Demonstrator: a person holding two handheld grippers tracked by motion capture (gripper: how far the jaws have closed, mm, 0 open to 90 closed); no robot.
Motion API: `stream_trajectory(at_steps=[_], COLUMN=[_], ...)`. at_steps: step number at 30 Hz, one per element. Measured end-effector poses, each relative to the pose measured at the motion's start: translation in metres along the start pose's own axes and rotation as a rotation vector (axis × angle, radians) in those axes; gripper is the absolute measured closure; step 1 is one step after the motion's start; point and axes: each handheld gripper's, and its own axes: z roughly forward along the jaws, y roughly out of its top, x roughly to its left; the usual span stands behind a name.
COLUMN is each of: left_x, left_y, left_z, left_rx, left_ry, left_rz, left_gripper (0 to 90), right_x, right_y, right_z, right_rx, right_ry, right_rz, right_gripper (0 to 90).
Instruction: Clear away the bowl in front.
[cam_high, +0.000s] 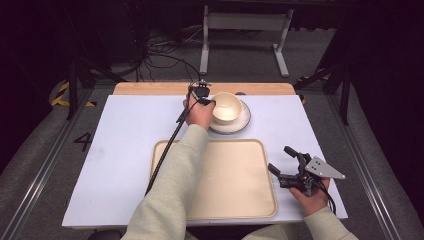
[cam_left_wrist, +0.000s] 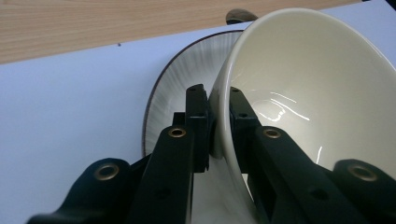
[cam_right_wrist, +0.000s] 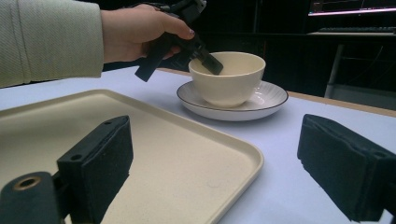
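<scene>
White tabletop (cam_high: 115, 150) with wooden far edge, one cream tray (cam_high: 235, 200), one cream bowl (cam_high: 227, 107) standing on one striped saucer (cam_high: 243, 121) beyond the tray, left gripper (cam_left_wrist: 219, 100) clamped on the bowl's rim, right gripper (cam_high: 282, 160) gaping empty beside the tray.

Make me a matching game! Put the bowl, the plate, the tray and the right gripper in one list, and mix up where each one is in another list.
Things:
1. bowl
2. plate
3. tray
4. right gripper

Places or states:
A. open, beside the tray
B. under the bowl
C. rim pinched by the left gripper
D. bare, on the near side of the table

Pairs: 1-C, 2-B, 3-D, 4-A
</scene>
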Motion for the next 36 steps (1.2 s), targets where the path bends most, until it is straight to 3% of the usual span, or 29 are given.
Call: stream_trajectory(at_steps=[11,24,36], left_x=[0.003,0.008,0.005], left_y=[0.007,0.016,0.019], left_z=[-0.02,-0.061,-0.096], left_rx=[-0.008,-0.052,-0.058], left_ry=[-0.011,-0.026,-0.06], left_rz=[0.036,0.062,0.12], left_gripper=[82.1,82.1,82.1], right_x=[-0.001,-0.001,-0.001], right_y=[0.0,0.0,0.0], right_z=[0.0,0.001,0.001], right_rx=[0.004,0.005,0.006], right_ry=[0.002,0.005,0.01], right_rz=[0.002,0.011,0.01], right_gripper=[10.7,10.7,10.3])
